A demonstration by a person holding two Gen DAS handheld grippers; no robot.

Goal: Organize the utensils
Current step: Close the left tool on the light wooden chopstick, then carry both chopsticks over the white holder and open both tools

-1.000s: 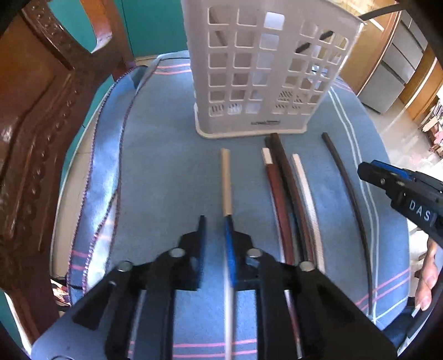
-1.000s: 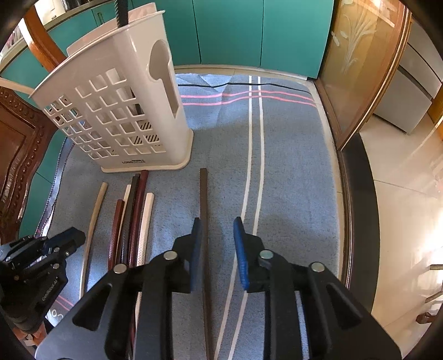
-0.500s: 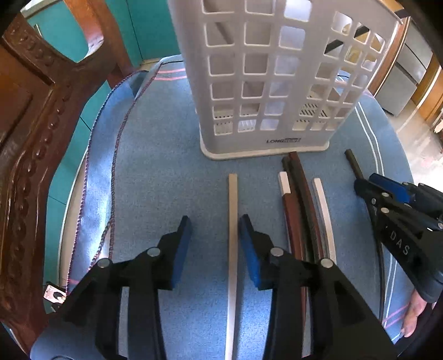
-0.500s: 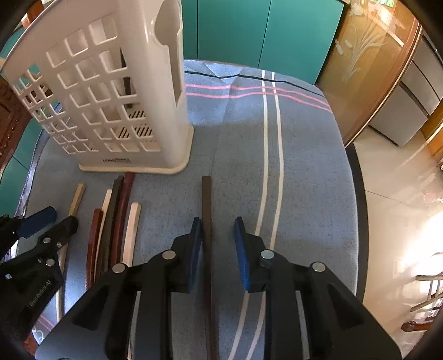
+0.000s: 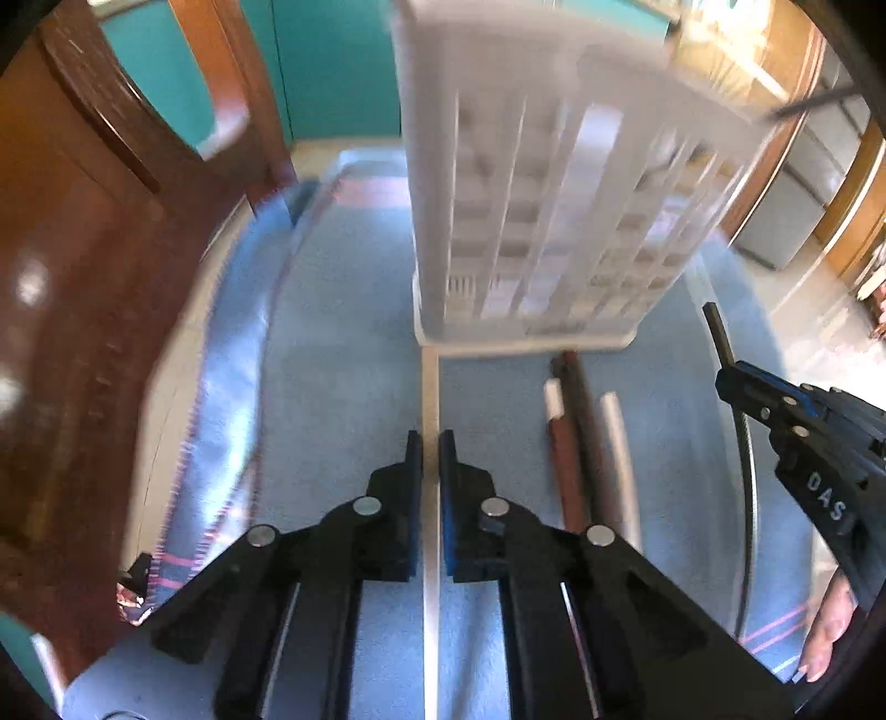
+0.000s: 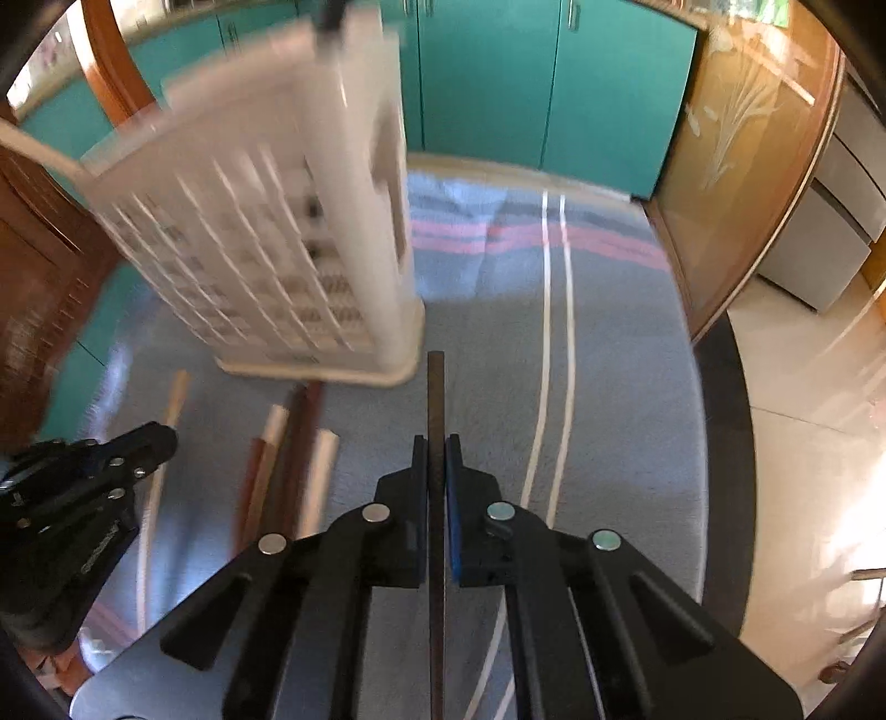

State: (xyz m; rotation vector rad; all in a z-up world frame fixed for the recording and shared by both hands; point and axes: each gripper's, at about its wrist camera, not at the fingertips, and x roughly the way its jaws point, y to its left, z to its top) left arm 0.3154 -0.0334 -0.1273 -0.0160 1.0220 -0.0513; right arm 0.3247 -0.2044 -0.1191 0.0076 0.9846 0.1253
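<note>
Blue striped cloth (image 6: 609, 343), teal cabinets (image 6: 542, 83), possibly wooden chair (image 5: 83, 277).

table: blue striped cloth (image 6: 609, 343) | on it: white basket (image 5: 542, 221), chopsticks (image 5: 587, 443)

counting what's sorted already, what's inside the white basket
A dark stick pokes out of the top of the white basket, and a pale one juts out at its left. The blurred lattice walls hide anything lower.

Legible text: white letters "DAS", on the side of the right gripper (image 5: 725, 382), seen from the left wrist view. Print on the basket (image 5: 554, 221) base was too blurred to read. Lettering on the left gripper (image 6: 160, 437) body was likewise unreadable.
</note>
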